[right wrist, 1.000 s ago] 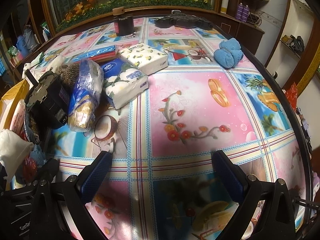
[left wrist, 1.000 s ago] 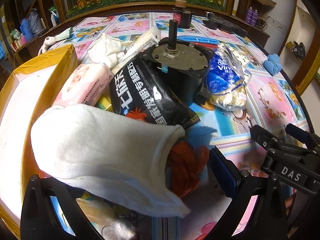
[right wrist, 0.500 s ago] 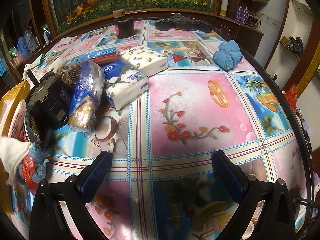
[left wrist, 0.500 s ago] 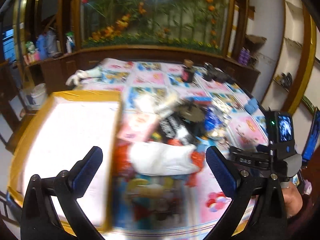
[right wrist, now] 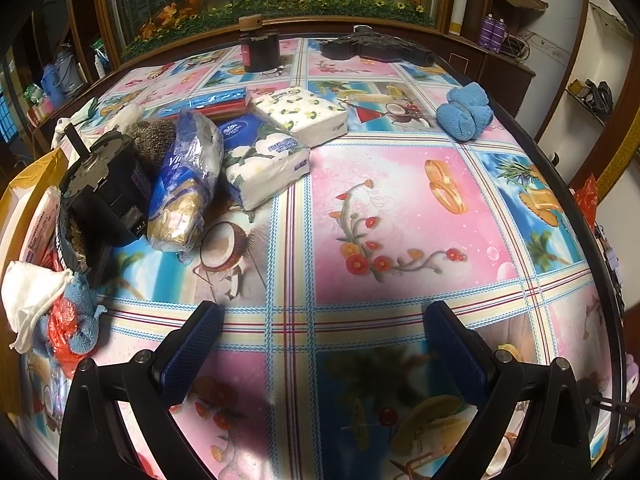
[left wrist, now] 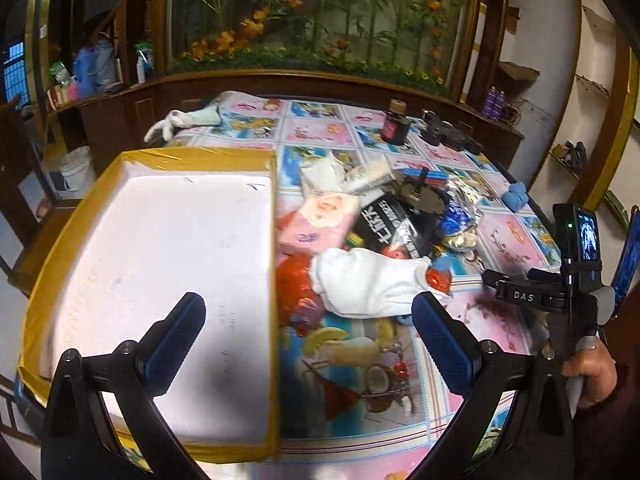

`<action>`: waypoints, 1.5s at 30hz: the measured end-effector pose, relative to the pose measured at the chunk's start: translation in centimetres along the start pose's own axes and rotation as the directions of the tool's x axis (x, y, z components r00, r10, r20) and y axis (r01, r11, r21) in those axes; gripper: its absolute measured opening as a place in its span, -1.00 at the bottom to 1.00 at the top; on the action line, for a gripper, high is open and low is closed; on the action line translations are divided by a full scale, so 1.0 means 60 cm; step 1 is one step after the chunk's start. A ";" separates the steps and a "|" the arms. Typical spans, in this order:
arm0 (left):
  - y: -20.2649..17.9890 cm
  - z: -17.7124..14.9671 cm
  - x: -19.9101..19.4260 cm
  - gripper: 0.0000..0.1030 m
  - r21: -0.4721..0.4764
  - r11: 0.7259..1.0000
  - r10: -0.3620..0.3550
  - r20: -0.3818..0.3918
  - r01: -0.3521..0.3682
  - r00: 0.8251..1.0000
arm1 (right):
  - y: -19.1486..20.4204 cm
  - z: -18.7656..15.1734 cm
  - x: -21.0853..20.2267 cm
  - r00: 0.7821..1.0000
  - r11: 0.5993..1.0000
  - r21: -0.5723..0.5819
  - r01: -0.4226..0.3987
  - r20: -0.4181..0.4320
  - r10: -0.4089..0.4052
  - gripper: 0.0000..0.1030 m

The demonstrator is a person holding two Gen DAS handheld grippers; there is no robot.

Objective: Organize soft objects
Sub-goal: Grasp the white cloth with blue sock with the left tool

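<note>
Left wrist view: left gripper (left wrist: 308, 336) gapes empty above the white tray (left wrist: 160, 280); right of it, white cloth (left wrist: 368, 284) tops clutter on the floral tablecloth (right wrist: 400, 220); right gripper (right wrist: 322, 350) released.

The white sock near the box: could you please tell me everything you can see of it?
The white sock is soft knit fabric, lying flat on its side on the table's tablecloth, just right of the yellow-edged box. Its open cuff points right, with something red showing there. It overlaps a red bag and touches a black packet. Neither hand-held gripper touches it.
</note>
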State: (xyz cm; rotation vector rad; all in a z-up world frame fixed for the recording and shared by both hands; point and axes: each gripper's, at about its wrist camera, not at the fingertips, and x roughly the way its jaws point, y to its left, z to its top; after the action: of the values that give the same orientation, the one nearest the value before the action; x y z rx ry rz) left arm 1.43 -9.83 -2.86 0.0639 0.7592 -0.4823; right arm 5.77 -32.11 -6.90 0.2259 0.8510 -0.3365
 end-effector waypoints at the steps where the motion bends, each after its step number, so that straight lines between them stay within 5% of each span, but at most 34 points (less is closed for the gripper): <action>1: -0.005 0.002 0.009 1.00 -0.012 1.000 -0.020 -0.017 0.020 1.000 | 0.000 0.000 -0.001 1.000 1.000 -0.003 -0.003 -0.001 0.003 0.99; 7: -0.018 0.016 0.071 1.00 -0.100 0.993 -0.073 -0.123 0.061 0.990 | -0.005 -0.004 -0.004 0.999 0.999 -0.011 -0.044 0.012 0.045 0.99; 14: -0.044 0.033 0.100 0.97 -0.027 0.999 0.034 -0.091 -0.037 0.995 | -0.013 -0.009 -0.008 0.997 0.997 0.009 -0.071 0.025 0.071 0.99; 16: -0.057 0.030 0.104 0.39 0.034 0.999 0.030 -0.092 -0.027 0.995 | -0.013 -0.009 -0.009 0.997 0.997 0.009 -0.072 0.025 0.071 0.99; 17: -0.063 0.028 0.110 -0.28 0.060 0.998 0.016 -0.118 -0.009 0.993 | -0.013 -0.009 -0.009 0.997 0.997 0.010 -0.072 0.026 0.072 0.99; 18: -0.068 0.024 0.117 -0.64 0.071 0.997 0.001 -0.143 0.009 0.990 | -0.013 -0.009 -0.009 0.997 0.997 0.011 -0.073 0.027 0.073 0.99; 23: -0.061 0.012 0.110 -0.72 0.038 0.994 -0.094 -0.159 0.101 0.983 | -0.014 -0.009 -0.009 0.997 0.997 0.013 -0.074 0.028 0.073 0.99; 31: -0.018 0.029 0.029 -0.74 -0.085 0.971 -0.228 -0.057 0.223 0.972 | -0.015 -0.009 -0.011 0.996 0.996 0.023 -0.082 0.031 0.082 0.98; 36: 0.001 0.030 -0.002 -0.74 -0.094 0.965 -0.246 -0.014 0.244 0.969 | -0.032 -0.007 -0.033 0.983 0.979 0.091 -0.181 0.032 0.178 0.98; 40: -0.019 0.022 0.021 -0.72 -0.007 0.973 -0.231 -0.072 0.232 0.970 | -0.031 0.016 -0.057 0.974 0.970 0.082 -0.227 0.044 0.224 0.98; 45: -0.086 -0.003 0.058 -0.20 0.253 0.946 -0.171 -0.142 0.203 0.975 | -0.019 0.030 -0.063 0.963 0.961 0.065 -0.270 0.033 0.268 0.98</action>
State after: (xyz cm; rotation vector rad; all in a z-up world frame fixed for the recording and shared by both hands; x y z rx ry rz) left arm 1.18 -15.73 -4.74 0.2748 0.8168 -0.7663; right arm 4.30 -33.01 -2.90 0.3969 0.7745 -0.1135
